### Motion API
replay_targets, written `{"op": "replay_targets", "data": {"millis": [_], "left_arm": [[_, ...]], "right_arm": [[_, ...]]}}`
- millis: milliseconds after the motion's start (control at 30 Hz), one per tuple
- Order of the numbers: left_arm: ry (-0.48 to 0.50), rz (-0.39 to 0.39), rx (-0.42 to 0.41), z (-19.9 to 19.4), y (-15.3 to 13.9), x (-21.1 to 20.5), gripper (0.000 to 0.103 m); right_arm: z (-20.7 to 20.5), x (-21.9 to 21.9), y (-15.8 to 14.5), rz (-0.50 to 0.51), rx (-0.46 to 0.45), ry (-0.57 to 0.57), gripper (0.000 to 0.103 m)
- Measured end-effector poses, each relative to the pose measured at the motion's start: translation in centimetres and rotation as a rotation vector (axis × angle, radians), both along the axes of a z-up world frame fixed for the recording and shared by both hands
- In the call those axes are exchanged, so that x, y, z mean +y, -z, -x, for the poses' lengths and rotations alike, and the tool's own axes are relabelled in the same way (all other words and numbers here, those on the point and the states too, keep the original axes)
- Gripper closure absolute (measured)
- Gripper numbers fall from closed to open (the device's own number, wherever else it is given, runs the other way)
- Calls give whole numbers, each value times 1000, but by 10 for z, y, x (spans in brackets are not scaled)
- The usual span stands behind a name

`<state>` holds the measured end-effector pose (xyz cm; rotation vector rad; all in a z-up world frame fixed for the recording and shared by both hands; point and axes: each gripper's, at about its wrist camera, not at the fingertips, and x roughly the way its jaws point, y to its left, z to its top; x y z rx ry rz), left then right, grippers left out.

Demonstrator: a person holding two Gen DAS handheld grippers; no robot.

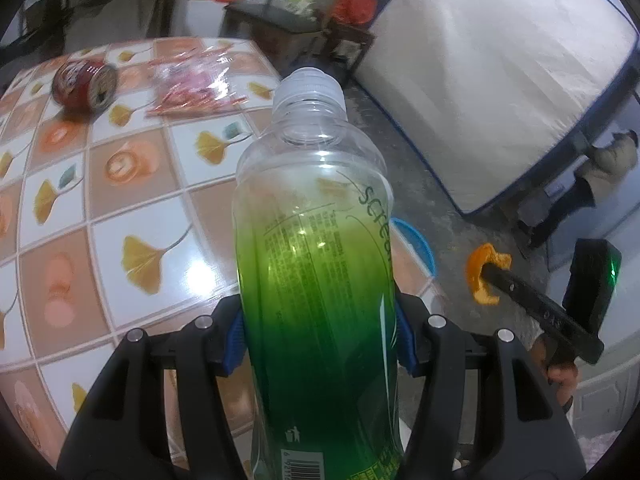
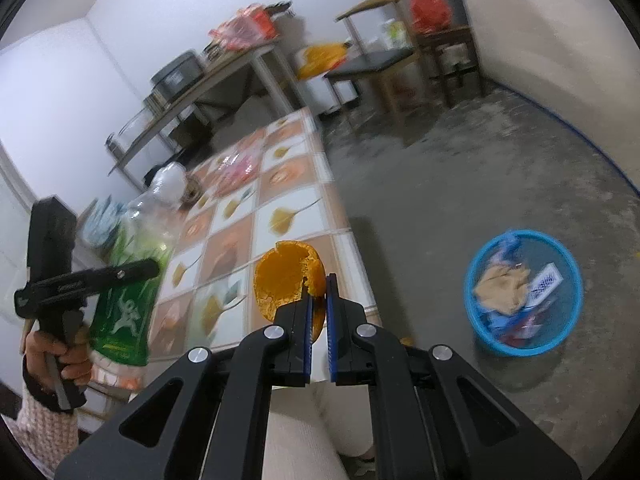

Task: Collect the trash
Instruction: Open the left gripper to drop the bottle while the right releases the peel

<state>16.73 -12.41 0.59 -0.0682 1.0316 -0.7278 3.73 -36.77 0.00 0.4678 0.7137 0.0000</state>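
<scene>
The left hand-held gripper (image 1: 320, 344) clamps a clear green-labelled plastic bottle (image 1: 316, 248); the right hand-held gripper (image 2: 319, 300) pinches orange peel (image 2: 286, 276). Both are short of the blue basket (image 2: 560, 332). A red can (image 1: 84, 86) and a wrapper (image 1: 192, 80) remain on the tiled bench (image 1: 132, 200).

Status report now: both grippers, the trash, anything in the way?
Left gripper shut on bottle. Right gripper shut on orange peel. Bin on floor, path looks free. Can and wrapper left on table.
</scene>
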Motion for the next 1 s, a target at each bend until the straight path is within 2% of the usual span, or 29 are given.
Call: {"op": "replay_targets", "data": {"millis": [133, 300, 433, 633, 767, 833, 867, 900, 933, 1000], "left_arm": [[81, 11, -14, 6, -10, -29, 48], [228, 21, -4, 11, -17, -93, 48], [360, 17, 89, 7, -5, -161, 48], [463, -58, 285, -16, 47, -275, 48], [520, -184, 296, -23, 90, -351, 48], [538, -221, 309, -27, 110, -380, 47], [542, -233, 314, -29, 120, -393, 42], [538, -245, 318, -32, 134, -407, 29], [523, -253, 320, -35, 144, -416, 24], [472, -279, 338, -47, 163, -425, 24]], "right_arm": [[29, -45, -5, 16, -17, 152, 97], [76, -109, 12, -25, 12, 343, 97], [98, -136, 35, -50, 47, 427, 97], [105, -163, 80, -128, 106, 494, 97], [107, -177, 103, -159, 136, 527, 97], [108, -184, 113, -174, 151, 542, 97], [107, -187, 118, -180, 160, 547, 97], [105, -190, 123, -186, 169, 550, 97], [104, -192, 127, -189, 175, 550, 97], [96, -197, 139, -197, 200, 549, 97]]}}
